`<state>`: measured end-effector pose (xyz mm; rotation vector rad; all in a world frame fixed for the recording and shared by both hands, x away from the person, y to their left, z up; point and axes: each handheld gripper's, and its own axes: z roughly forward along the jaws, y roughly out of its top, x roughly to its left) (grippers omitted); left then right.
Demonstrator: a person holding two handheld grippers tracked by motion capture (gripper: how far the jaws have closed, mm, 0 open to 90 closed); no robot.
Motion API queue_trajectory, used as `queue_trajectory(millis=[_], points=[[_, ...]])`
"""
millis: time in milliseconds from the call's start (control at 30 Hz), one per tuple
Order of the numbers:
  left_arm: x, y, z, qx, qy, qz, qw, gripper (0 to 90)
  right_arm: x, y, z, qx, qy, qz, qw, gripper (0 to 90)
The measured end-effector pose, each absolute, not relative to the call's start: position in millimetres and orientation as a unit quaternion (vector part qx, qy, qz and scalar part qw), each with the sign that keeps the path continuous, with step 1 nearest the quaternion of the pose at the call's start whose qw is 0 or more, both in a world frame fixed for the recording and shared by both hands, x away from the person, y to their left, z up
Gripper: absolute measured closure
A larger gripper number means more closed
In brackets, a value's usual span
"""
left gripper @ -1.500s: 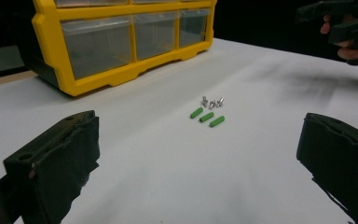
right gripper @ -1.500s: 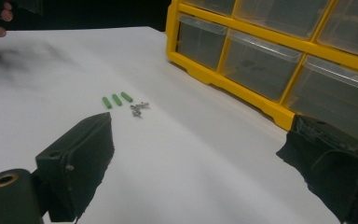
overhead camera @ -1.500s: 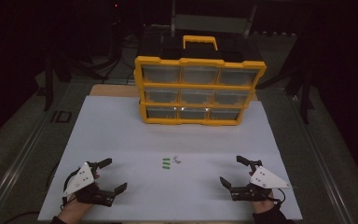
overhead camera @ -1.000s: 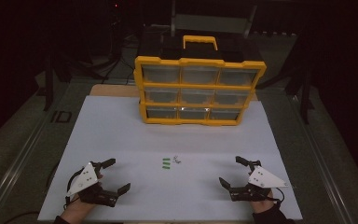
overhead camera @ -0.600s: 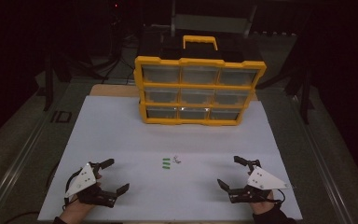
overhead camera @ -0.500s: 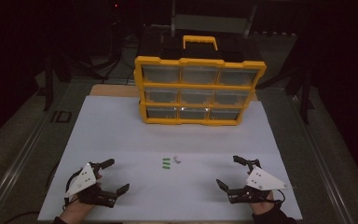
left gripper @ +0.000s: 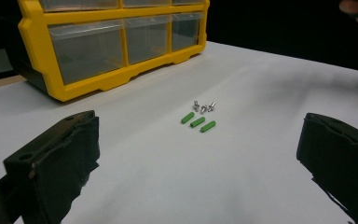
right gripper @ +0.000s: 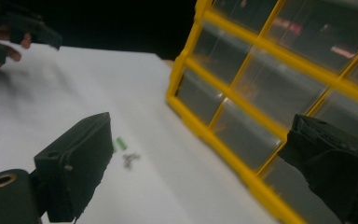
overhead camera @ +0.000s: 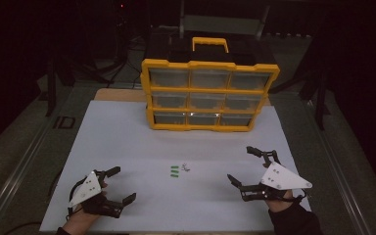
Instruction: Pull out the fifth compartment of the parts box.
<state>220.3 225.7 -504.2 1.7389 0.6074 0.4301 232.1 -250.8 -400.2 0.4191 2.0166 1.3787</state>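
Note:
Three small green pegs (overhead camera: 175, 171) lie side by side on the white table sheet (overhead camera: 127, 137), with a few tiny metal screws (overhead camera: 186, 168) just right of them. My left gripper (overhead camera: 123, 183) rests open at the near left, empty. In the left gripper view the green pegs (left gripper: 198, 122) and the screws (left gripper: 203, 107) lie ahead between its wide jaws. My right gripper (overhead camera: 241, 164) stands open and empty at the near right. Its own view looks past the blurred screws (right gripper: 129, 159) at the yellow drawer cabinet (right gripper: 242, 116).
The yellow cabinet (overhead camera: 209, 95) with clear drawers, all pushed in, and a handle on top stands at the back middle of the sheet. Dark floor and stands surround the table. The other hand (right gripper: 2, 39) appears far off in the right gripper view.
Both grippers have stayed open. The right one has edged slightly forward and the left one has barely shifted. The pegs and screws have not moved.

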Motion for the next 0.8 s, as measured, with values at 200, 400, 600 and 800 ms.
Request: queue_trajectory(millis=[200, 400, 600, 800], points=[[221, 226, -505, 0.746, 0.259, 0.184, 0.585, 0.0, 245, -250, -383, 0.145, 0.762, 0.528, 0.346, 7.2], [220, 225, -504, 0.746, 0.258, 0.184, 0.586, 0.0, 259, -243, -372, 0.133, 0.758, 0.527, 0.360, 7.3], [220, 225, -504, 0.746, 0.258, 0.183, 0.586, 0.0, 277, -233, -361, 0.119, 0.755, 0.531, 0.365, 7.3], [220, 226, -505, 0.746, 0.256, 0.183, 0.587, 0.0, 301, -222, -352, 0.106, 0.758, 0.526, 0.370, 7.3]])
